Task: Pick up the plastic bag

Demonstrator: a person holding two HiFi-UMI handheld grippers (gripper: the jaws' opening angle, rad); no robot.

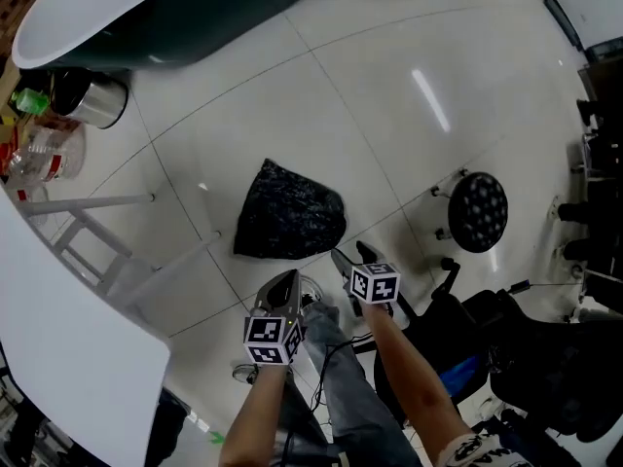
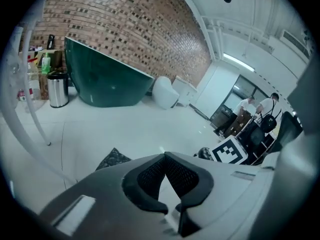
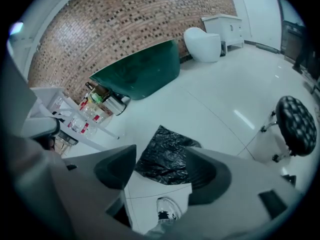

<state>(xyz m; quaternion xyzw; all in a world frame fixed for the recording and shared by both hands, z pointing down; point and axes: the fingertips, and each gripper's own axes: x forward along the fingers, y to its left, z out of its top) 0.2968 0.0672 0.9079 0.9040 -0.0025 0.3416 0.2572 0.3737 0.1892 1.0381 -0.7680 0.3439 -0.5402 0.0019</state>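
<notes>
Currently, right gripper [image 3: 160,153] spread wide, empty, left gripper [image 2: 165,155] clenched, empty, plastic bag [image 1: 290,212] untouched.

The right gripper [image 3: 160,160] has its two jaws wide apart and holds nothing. Between them you see the black plastic bag [image 3: 167,151], crumpled on the white floor [image 3: 210,99]. A shoe [image 3: 165,209] is just below the bag. A round black stool [image 3: 295,121] stands to the bag's right (well apart). A big green tub [image 3: 142,74] sits behind the bag.
</notes>
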